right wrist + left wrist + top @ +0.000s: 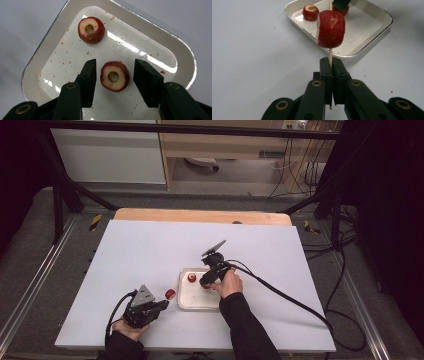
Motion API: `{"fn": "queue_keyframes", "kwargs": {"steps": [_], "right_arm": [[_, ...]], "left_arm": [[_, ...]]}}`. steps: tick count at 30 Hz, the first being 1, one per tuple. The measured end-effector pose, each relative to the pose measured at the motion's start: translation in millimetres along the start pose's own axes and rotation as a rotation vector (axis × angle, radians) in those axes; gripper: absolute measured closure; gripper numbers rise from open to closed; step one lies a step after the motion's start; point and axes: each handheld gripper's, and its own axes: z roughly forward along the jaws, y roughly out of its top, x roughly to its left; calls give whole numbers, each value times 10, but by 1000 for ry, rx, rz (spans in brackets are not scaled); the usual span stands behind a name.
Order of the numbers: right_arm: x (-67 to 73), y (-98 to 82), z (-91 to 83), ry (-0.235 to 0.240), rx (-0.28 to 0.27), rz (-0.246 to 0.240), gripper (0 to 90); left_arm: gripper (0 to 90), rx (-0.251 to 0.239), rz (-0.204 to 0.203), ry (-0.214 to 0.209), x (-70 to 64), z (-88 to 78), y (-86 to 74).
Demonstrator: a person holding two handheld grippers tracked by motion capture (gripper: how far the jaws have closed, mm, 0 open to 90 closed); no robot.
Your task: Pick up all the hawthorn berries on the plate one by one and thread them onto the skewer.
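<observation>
My left gripper (331, 67) is shut on a thin wooden skewer (330, 53) that runs through a red fruit piece (330, 28). In the high view that gripper (162, 305) sits just left of the metal tray (186, 301), the skewered piece (170, 294) at its tip. Over the tray (37, 52) my right gripper (115, 63) is open, its jaws on either side of a cored red fruit piece (114, 76) without touching it. A second cored piece (91, 30) lies farther in the tray. The right gripper (207, 280) reaches into the tray from its right side.
The tray stands near the middle of a white table (150, 250) with bare room all around it. Red crumbs speckle the tray floor. A black cable (290, 297) trails from the right gripper off the table's right edge.
</observation>
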Motion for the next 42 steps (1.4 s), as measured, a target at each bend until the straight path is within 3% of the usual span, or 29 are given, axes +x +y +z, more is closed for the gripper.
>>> {"fn": "queue_keyframes", "kwargs": {"steps": [15, 25, 33, 38, 39, 42], "right_arm": [[-14, 2, 38, 2, 16, 54, 603], [-7, -1, 3, 12, 5, 56, 616], [22, -35, -251, 40, -70, 36, 616], [12, -145, -424, 122, -182, 31, 617], [12, -145, -424, 122, -182, 31, 617], [-9, -219, -488, 156, -252, 35, 617]], "left_arm": [[879, -2, 3, 0, -4, -2, 1], [879, -5, 5, 3, -7, -7, 3], [879, -14, 7, 4, -21, -14, 10], [879, -26, 6, 5, -38, -24, 16], [879, -27, 6, 7, -44, -25, 17], [879, -30, 6, 10, -56, -22, 20]]}}
